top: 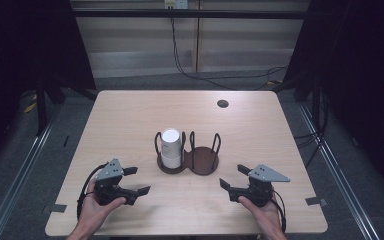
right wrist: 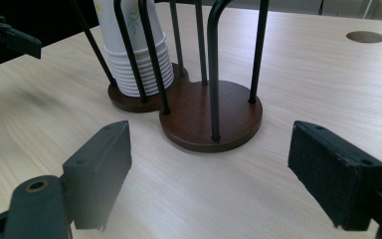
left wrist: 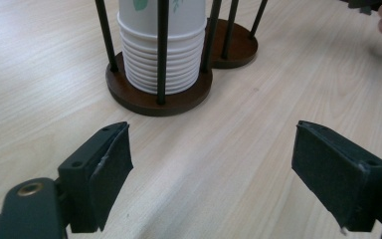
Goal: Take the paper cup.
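Stack of white paper cups (top: 171, 148) upright in the left ring of a dark wooden two-ring cup holder with black wire posts (top: 200, 159), centre of frame on a pale wood table (top: 130, 115), left gripper (top: 132, 181) lower left, jaws spread and empty, right gripper (top: 232, 177) lower right, jaws likewise spread and empty, both well apart from the holder.

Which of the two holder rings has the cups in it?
The left ring of the holder, nearer the left gripper, holds the stack of paper cups; the right ring stands empty.
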The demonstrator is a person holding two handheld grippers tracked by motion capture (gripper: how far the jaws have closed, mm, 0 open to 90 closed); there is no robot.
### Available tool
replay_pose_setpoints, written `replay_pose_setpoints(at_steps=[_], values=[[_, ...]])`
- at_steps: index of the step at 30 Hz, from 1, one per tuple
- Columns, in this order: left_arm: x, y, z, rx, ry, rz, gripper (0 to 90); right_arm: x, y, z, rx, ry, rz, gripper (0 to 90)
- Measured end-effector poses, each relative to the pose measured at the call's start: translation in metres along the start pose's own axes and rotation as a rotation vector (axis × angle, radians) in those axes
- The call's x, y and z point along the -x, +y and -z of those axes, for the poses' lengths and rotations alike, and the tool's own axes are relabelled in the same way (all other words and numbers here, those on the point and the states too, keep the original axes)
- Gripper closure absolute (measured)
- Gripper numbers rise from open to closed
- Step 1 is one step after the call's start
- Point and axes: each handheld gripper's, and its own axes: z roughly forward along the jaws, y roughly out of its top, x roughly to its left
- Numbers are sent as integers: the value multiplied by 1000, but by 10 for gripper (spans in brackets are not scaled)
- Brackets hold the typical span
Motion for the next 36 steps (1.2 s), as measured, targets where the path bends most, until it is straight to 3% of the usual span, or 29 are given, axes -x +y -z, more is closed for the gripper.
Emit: replay_pose_setpoints(at_steps=[5,8,11,15,20,24,27,31,34,36], values=[[1,5,-1,8,-6,1,167,2,1,-2,-24,31,-26,148],[2,8,-1,9,-56,4,201,1,2,-2,-16,39,-31,153],[6,14,-1,7,-75,-35,280,0,2,-3,-32,49,-26,197],[10,18,-2,15,-136,-1,336,-2,2,-2,-36,58,-12,184],[11,23,-1,36,-169,-10,402,-3,2,-2,-37,53,3,180],[12,28,3,52,-175,-48,421,-4,3,-2,-38,47,11,181],[11,34,8,87,-196,-30,413,-7,2,-1,-38,51,13,182],[9,42,12,82,-169,-51,415,-7,2,-1,-41,54,13,176],[9,47,13,74,-175,-42,454,-7,2,-1,-41,57,13,173],[9,50,14,72,-152,-41,454,-7,2,-1,-43,66,6,173]])
